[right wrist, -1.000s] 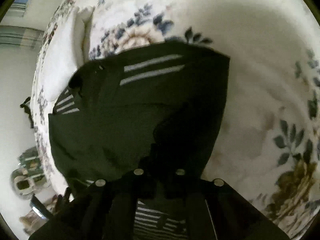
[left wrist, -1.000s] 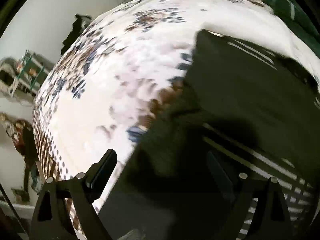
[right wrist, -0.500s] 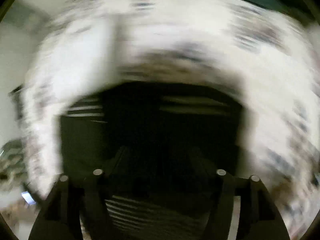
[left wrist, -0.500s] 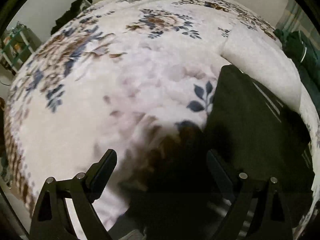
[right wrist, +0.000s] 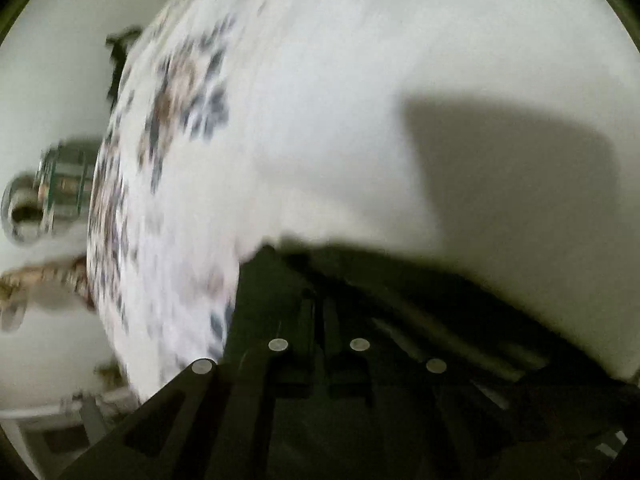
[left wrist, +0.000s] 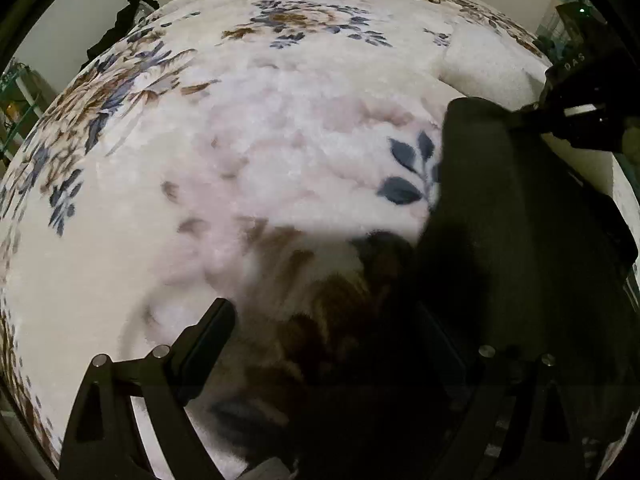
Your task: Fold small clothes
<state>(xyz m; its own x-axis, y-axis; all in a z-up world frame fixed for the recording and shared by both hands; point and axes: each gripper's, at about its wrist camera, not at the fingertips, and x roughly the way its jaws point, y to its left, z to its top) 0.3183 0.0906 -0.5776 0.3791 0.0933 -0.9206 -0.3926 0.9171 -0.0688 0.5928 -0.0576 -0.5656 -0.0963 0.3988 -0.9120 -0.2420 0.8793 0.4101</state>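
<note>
A small black garment with thin white stripes (left wrist: 500, 216) lies on a white floral blanket (left wrist: 240, 140), at the right of the left wrist view. My left gripper (left wrist: 332, 332) is open over the blanket at the garment's near left edge; its right finger is dark against the cloth. My right gripper (left wrist: 532, 120) shows at the garment's far corner and seems shut on it. In the blurred right wrist view its fingers (right wrist: 320, 320) are together on the black fabric (right wrist: 400, 340).
The blanket covers a bed. A plain white fold of bedding (left wrist: 488, 64) lies behind the garment. Dark clothes (left wrist: 120, 24) hang at the bed's far left edge. A green shelf (left wrist: 16, 96) stands at the left.
My right gripper opened, swung to the garment's far corner and shut there. My left gripper stayed open and drew back left off the garment over the blanket.
</note>
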